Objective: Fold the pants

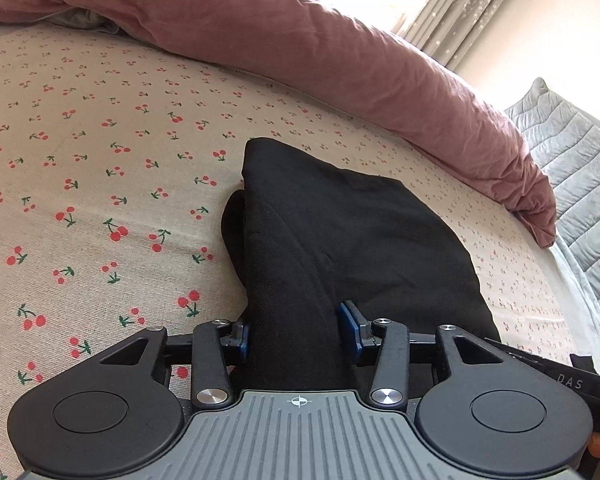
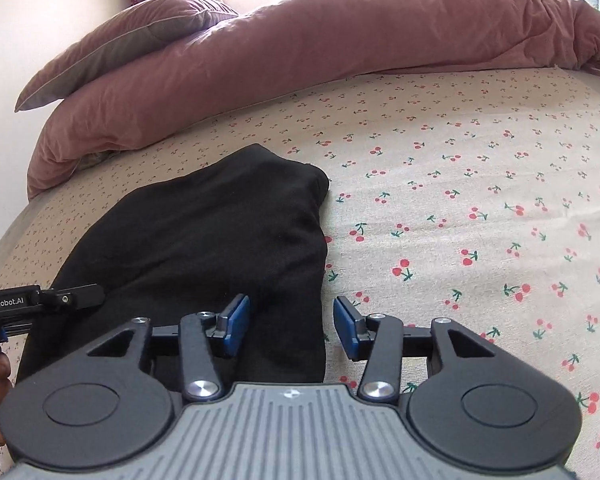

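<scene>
Black pants (image 1: 340, 232) lie folded in a compact bundle on the cherry-print bed sheet (image 1: 100, 140). In the left wrist view my left gripper (image 1: 298, 332) is open, its blue pads on either side of the near end of the bundle, cloth rising between them. In the right wrist view my right gripper (image 2: 292, 328) is open over the right near edge of the pants (image 2: 220, 232); the cloth edge lies between its pads. The left gripper's body (image 2: 40, 300) shows at the left edge there.
A rolled pink duvet (image 1: 340, 52) lies along the far side of the bed, with a pink pillow (image 2: 132, 40) on it. A grey quilted cover (image 1: 580, 168) sits beyond the bed's right edge. Curtains (image 1: 452, 8) hang at the window behind.
</scene>
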`<state>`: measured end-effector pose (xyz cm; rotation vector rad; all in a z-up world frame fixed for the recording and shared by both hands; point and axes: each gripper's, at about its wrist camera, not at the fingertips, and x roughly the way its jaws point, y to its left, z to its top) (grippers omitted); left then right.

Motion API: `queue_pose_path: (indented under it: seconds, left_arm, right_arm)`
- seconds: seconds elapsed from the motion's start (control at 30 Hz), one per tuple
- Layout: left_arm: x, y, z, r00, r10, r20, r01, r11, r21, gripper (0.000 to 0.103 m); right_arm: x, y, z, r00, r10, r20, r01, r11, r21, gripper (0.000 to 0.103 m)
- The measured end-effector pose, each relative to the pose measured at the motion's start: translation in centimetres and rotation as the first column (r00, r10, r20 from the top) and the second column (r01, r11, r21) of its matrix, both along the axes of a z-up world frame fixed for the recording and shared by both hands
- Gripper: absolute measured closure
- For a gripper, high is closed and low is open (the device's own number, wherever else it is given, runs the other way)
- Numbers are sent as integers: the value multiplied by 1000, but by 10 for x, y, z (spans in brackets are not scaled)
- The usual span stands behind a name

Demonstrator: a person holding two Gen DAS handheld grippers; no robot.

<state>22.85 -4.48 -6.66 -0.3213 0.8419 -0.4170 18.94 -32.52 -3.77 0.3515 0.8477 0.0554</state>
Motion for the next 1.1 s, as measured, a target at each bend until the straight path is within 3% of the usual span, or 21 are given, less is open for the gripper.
queue_pose_path:
  seconds: [0.27,0.33,0.43,0.57,0.63,0.7,0.77,0.8,0.83,0.87,1.03,1.1]
  left_arm:
    - [0,7,-3,1000,8,-23,-8,1000,-24,59]
    - [0,4,-3,1000,5,-20,-5,1000,-2,57]
    - [-1,-1,-3,1000,0,-8,0,1000,25,56]
    - [0,0,-4,1000,-1,-11,1,1000,26,55]
    - [1,1,-4,1000,-5,-15,5,1000,25,55]
    - [3,1,-4,1000,-11,-19,11,1000,23,55]
    - [4,0,-5,1000,-13,-20,13,1000,26,54]
    - [5,-2,-5,1000,-14,-18,15,999,32,53]
    - [5,-3,-4,1000,-15,-16,15,999,37,53]
    - [4,-4,-4,1000,-15,-13,16,999,44,53]
    - [3,-4,-4,1000,-30,-4,30,999,43,52]
    - [4,-3,-5,999,-40,-6,40,999,33,51]
  right_arm:
    - [-7,11,4,999,42,-4,-42,999,10,71]
    - [1,6,2,999,52,-9,-52,998,42,63]
    - [22,-17,-5,1000,9,8,-11,985,175,50]
    - [63,-57,-21,998,-70,-3,64,905,421,48]
    - [85,-62,-26,999,-50,6,42,891,451,48]
    - [102,-57,-24,999,-11,30,-3,912,411,48]
    - [109,-49,-16,999,-7,54,-11,946,323,56]
    - [110,-46,-12,997,-20,77,-3,958,288,68]
    - [107,-44,-7,992,-34,122,4,970,243,91]
    - [104,-42,-3,987,-21,158,-15,975,222,97]
    - [88,-30,9,976,-24,217,9,997,70,103]
    - [78,-33,16,962,-105,252,103,994,22,103]
